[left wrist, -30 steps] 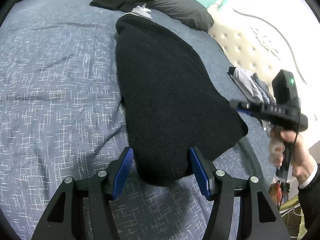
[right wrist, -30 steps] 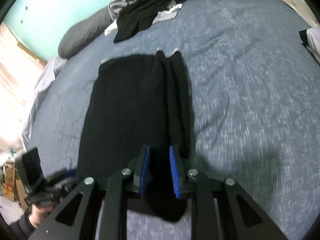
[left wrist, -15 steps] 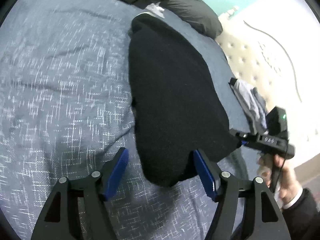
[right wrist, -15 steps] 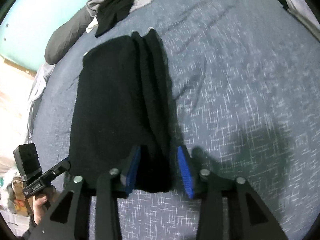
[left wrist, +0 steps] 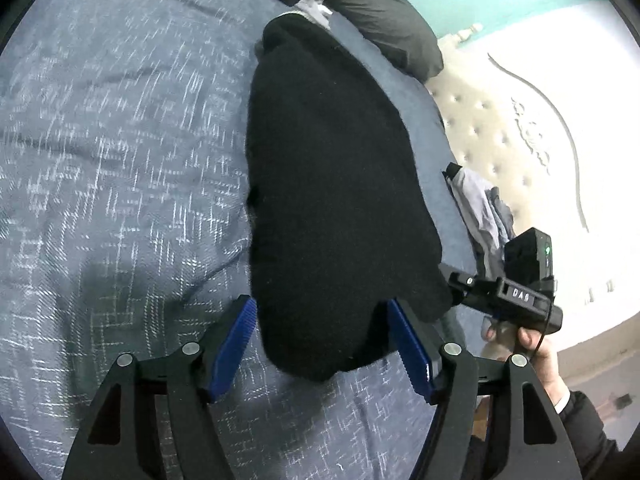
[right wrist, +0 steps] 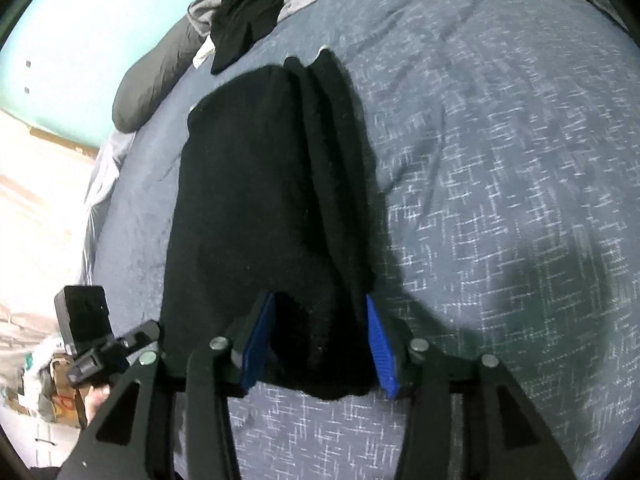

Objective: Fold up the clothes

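A black garment (left wrist: 332, 184) lies flat along the blue-grey bedspread (left wrist: 120, 160), folded lengthwise into a long narrow strip that runs from the near edge of the bed toward the dark pillow (left wrist: 392, 36) at the far side. Its cloth is thick, matte and fuzzy, and one long side shows stacked ridges where layers overlap. The near end is rounded. The left gripper (left wrist: 320, 344) hangs over one near corner with its blue-padded jaws spread wide, the hem lying between them with no pad pressing on it. The right gripper (right wrist: 320, 344) sits over the other near corner; its jaws are opening, the cloth between them and the pads just beside its edges. A loose heap of dark and grey clothes (right wrist: 256, 4) rests against the pillow. A smaller folded grey pile (left wrist: 480, 208) sits at the bed's edge by the tufted cream headboard (left wrist: 500, 128).
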Available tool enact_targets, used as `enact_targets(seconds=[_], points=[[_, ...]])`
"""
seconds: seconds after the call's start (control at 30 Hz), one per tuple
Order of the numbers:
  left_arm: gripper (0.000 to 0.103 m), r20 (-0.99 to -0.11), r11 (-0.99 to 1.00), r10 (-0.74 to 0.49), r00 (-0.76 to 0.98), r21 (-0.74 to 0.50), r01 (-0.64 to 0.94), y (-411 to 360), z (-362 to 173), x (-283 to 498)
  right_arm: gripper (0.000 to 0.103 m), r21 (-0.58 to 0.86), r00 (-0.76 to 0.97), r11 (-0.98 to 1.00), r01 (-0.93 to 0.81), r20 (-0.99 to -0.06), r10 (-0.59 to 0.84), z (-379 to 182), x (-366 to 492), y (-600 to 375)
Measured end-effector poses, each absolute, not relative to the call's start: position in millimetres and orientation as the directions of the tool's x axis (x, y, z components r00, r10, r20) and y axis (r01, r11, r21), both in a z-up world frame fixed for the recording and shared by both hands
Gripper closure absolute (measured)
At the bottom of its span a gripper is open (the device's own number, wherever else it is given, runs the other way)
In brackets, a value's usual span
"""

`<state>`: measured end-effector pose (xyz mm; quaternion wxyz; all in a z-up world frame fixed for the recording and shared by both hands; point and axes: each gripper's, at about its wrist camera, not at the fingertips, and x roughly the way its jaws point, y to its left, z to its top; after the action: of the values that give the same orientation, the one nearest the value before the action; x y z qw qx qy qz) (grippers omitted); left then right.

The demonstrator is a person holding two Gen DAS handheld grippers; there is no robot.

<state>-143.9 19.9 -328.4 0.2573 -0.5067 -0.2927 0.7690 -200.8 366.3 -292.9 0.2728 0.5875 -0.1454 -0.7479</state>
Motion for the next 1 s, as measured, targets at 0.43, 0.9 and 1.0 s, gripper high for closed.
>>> enact_targets(seconds=[0.43, 0.9, 1.0], points=[[0.023, -0.641, -0.709, 0.685, -0.345, -0.697, -0.113, 50, -337, -157, 0.048, 0.496, -0.079, -0.831, 0.252, -0.845, -0.528, -319, -215, 350], [0.02, -0.652, -0.728, 0.666, -0.363, -0.673, -0.127, 62, -341, -169, 0.047, 0.462, -0.055, -0.832, 0.307, -0.864, -0.501, -318, -219, 340], [0.02, -0.65, -0.729, 0.666, -0.366, -0.672, -0.132, 64, -342, -170, 0.047, 0.461, -0.051, -0.833, 0.307, -0.866, -0.497, -319, -221, 340]])
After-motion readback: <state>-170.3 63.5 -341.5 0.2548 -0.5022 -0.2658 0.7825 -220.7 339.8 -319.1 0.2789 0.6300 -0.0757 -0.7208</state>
